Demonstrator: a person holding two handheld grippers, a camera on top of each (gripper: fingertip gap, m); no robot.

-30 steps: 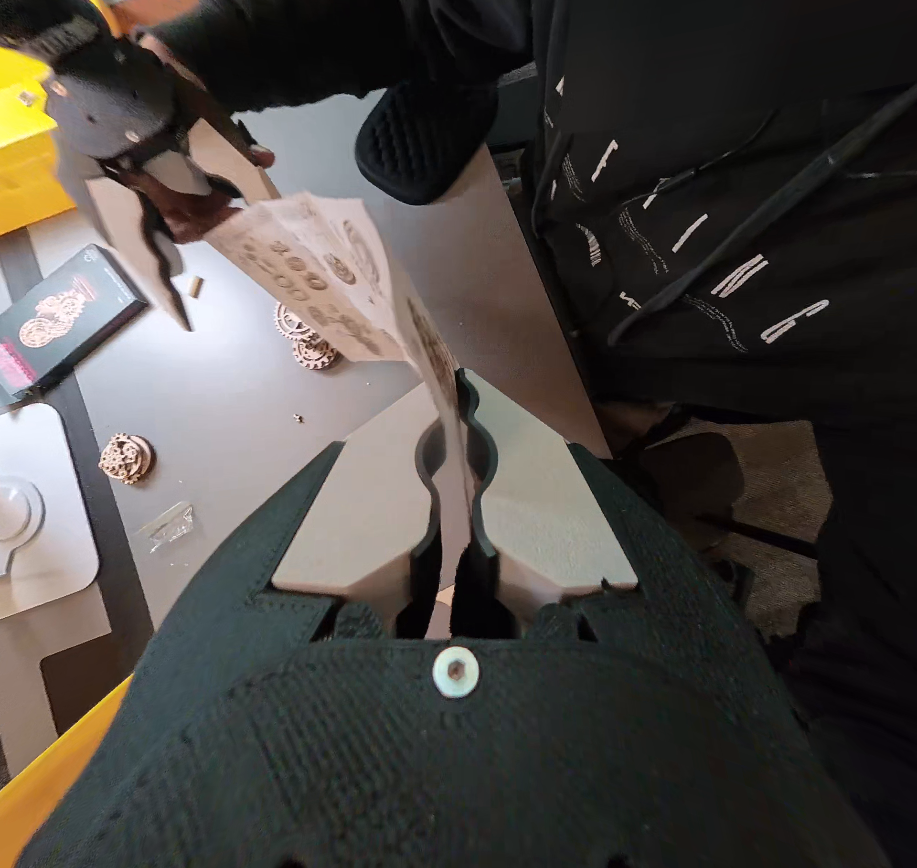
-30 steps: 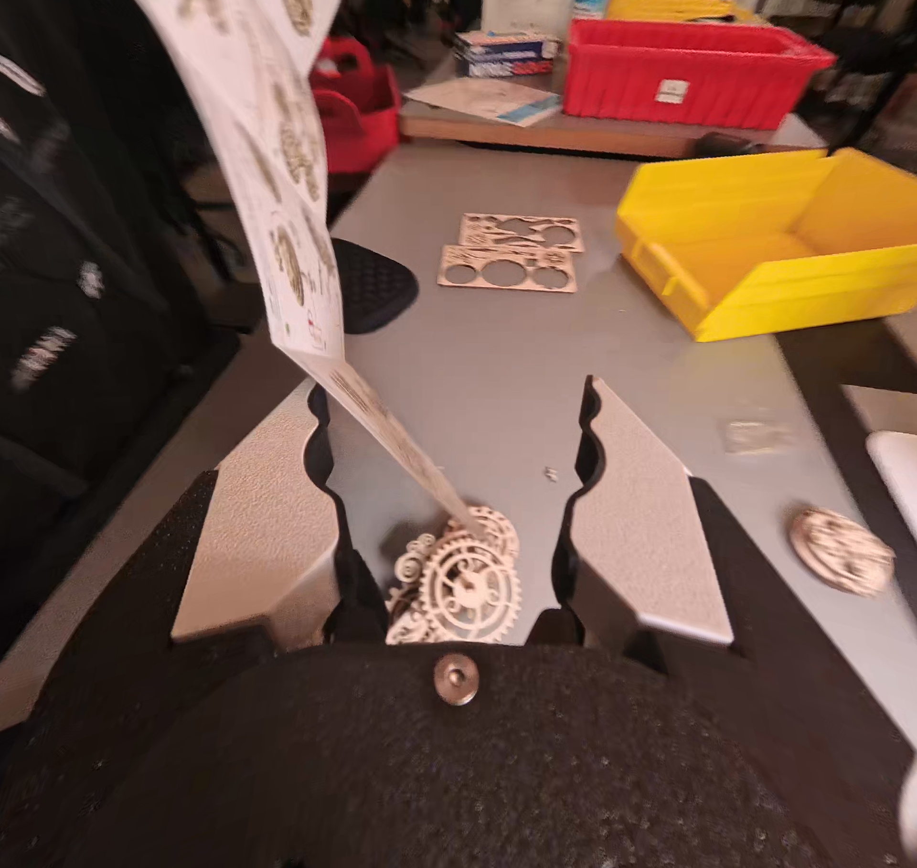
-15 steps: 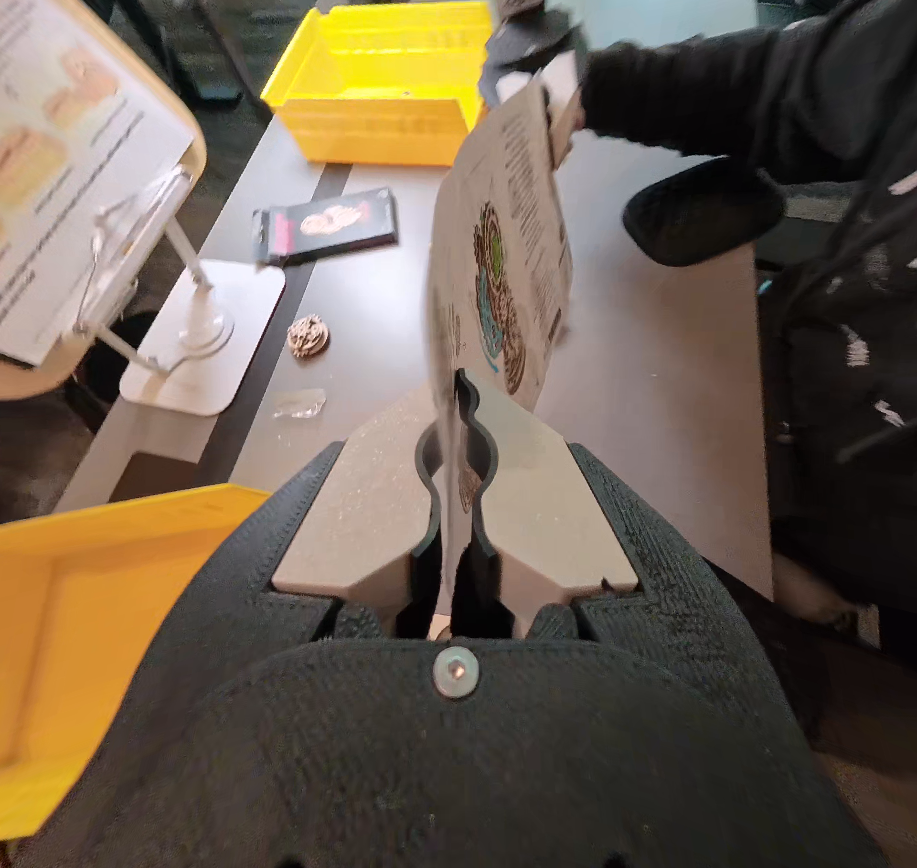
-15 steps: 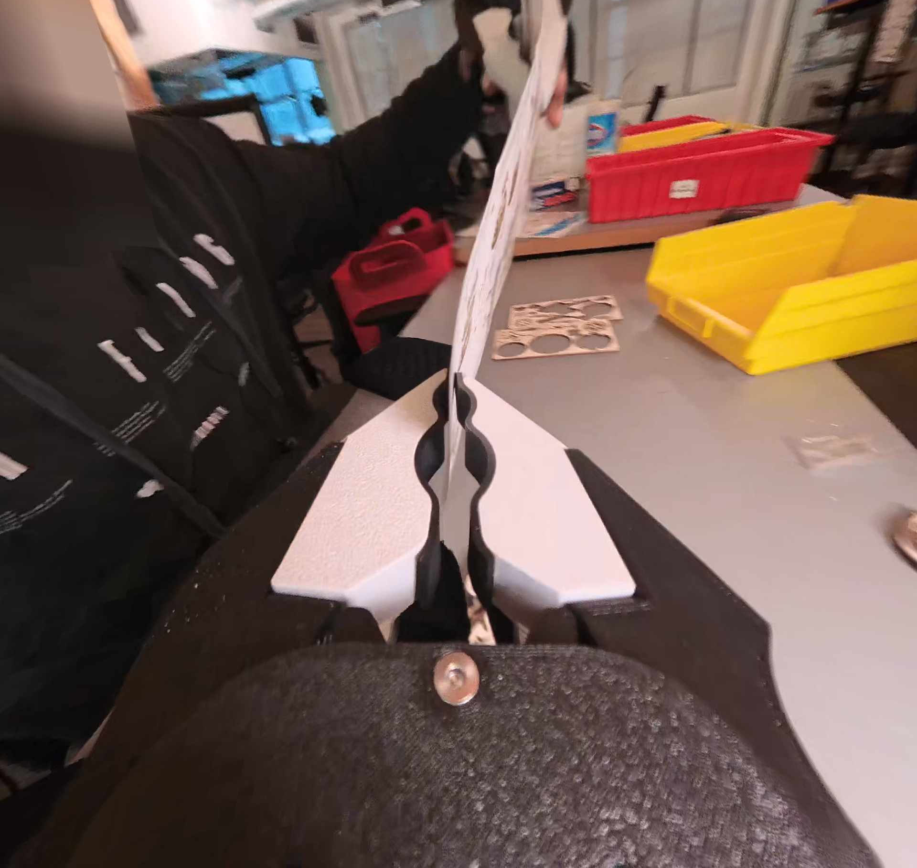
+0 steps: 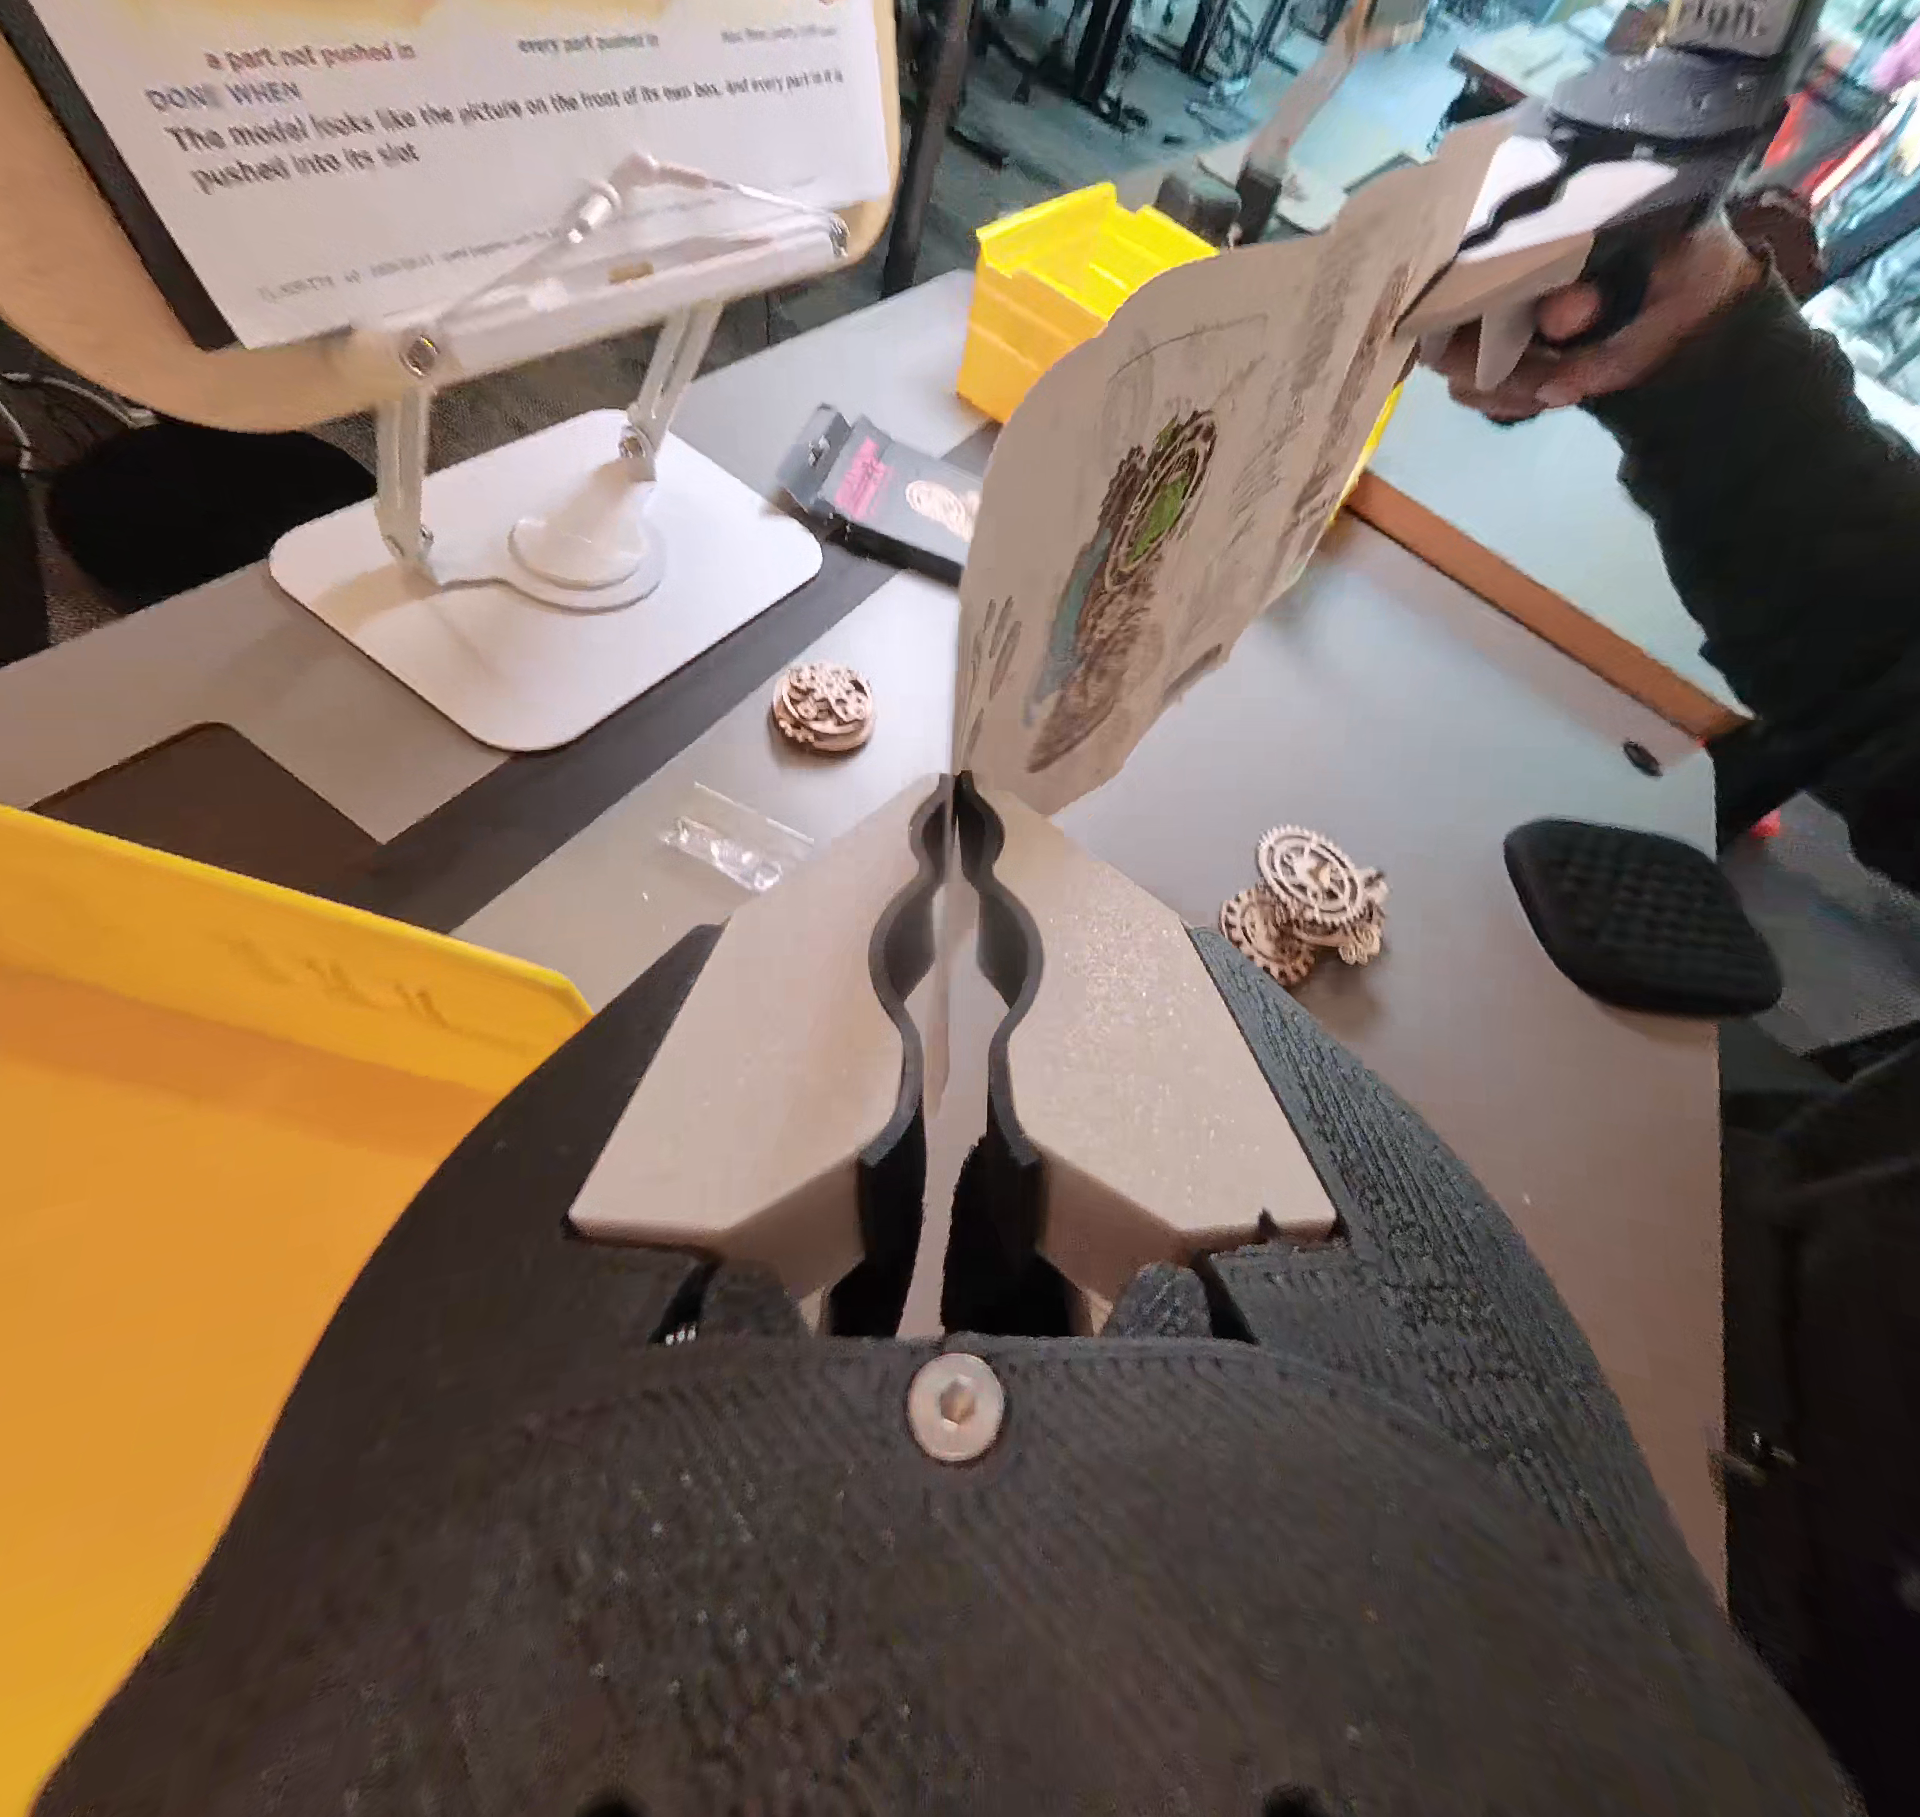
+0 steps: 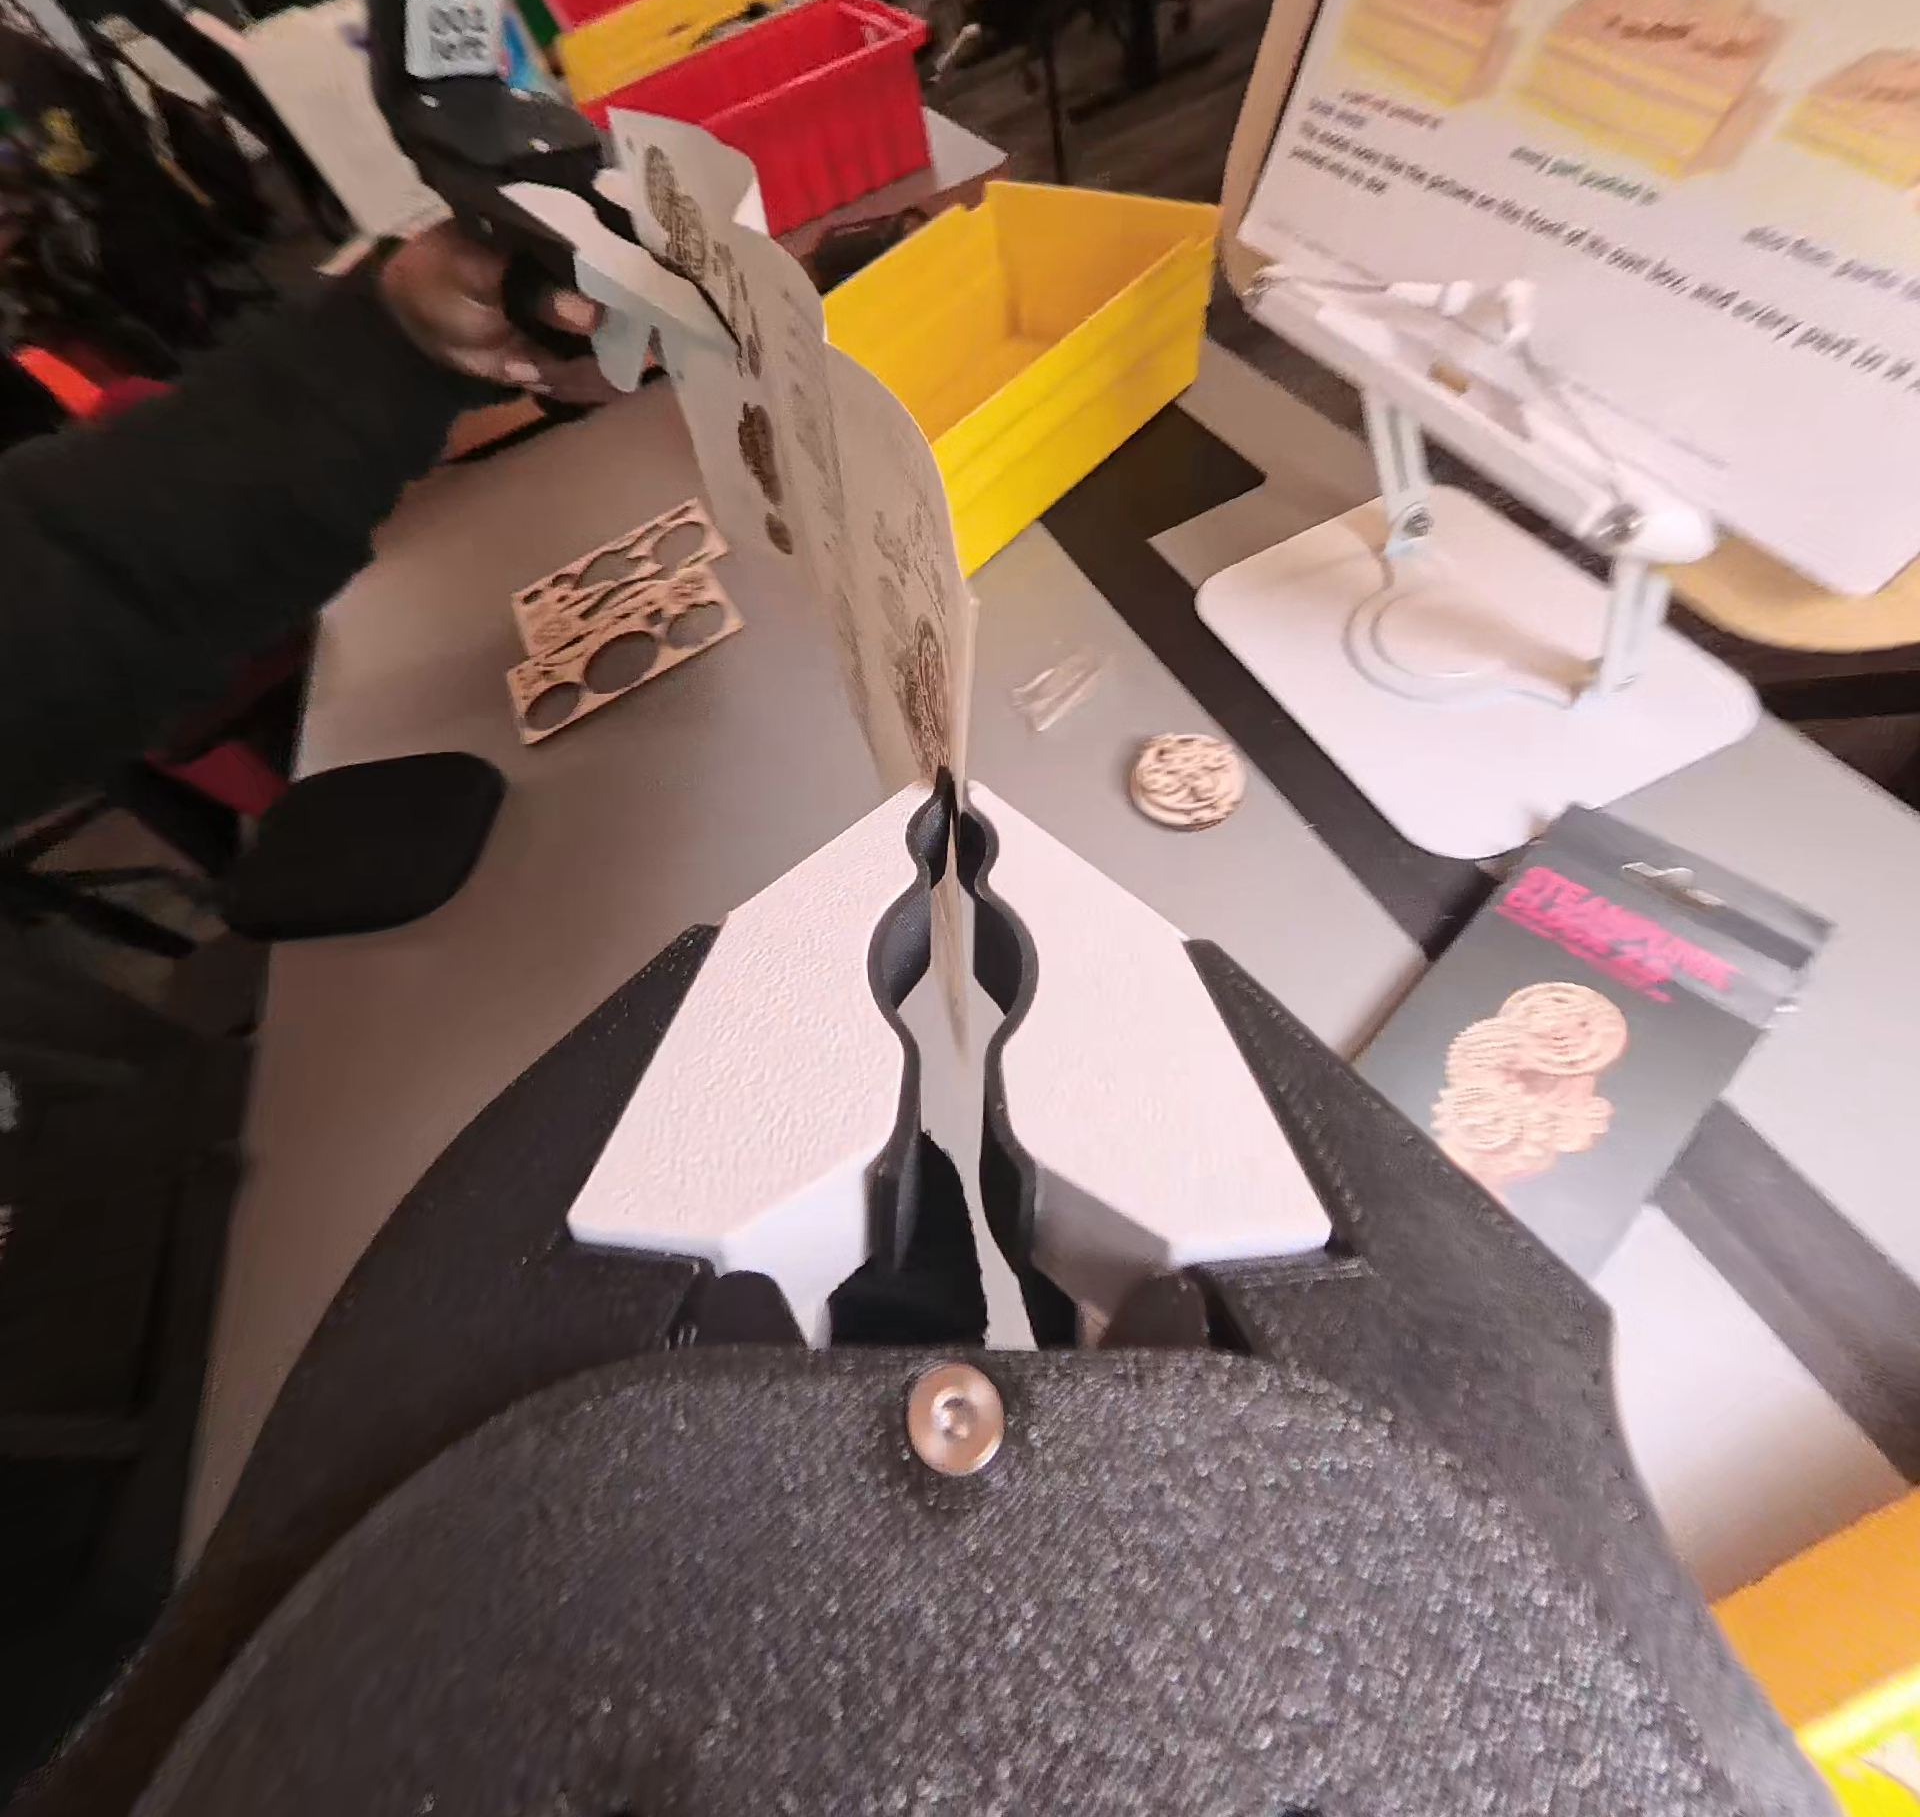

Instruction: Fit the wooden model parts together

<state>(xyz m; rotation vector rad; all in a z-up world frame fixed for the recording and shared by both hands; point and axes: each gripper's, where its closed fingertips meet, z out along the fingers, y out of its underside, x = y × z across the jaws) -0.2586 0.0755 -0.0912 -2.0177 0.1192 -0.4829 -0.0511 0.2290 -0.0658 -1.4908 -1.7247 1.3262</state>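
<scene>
A white tablet stand (image 5: 540, 614) sits on the grey table (image 5: 1403, 749), with a yellow bin (image 6: 1039, 344) behind it and a clear plastic bag (image 5: 732, 837) in front. Red bins (image 6: 800, 94) stand well beyond the stand, and a black pad (image 5: 1636, 920) lies far across the table from it.

Left gripper (image 5: 954, 791) jaws closed, pads pressed on one edge of a printed paper sheet (image 5: 1153, 562). Sheet arches up to right gripper (image 5: 1455, 255), which clamps its far edge. On the grey table (image 5: 1403, 728): gear assembly (image 5: 1311, 900) right of left gripper, round wooden disc (image 5: 824, 707) and clear bag (image 5: 736, 835) to its left, dark box (image 5: 894, 494) beyond the disc.
</scene>
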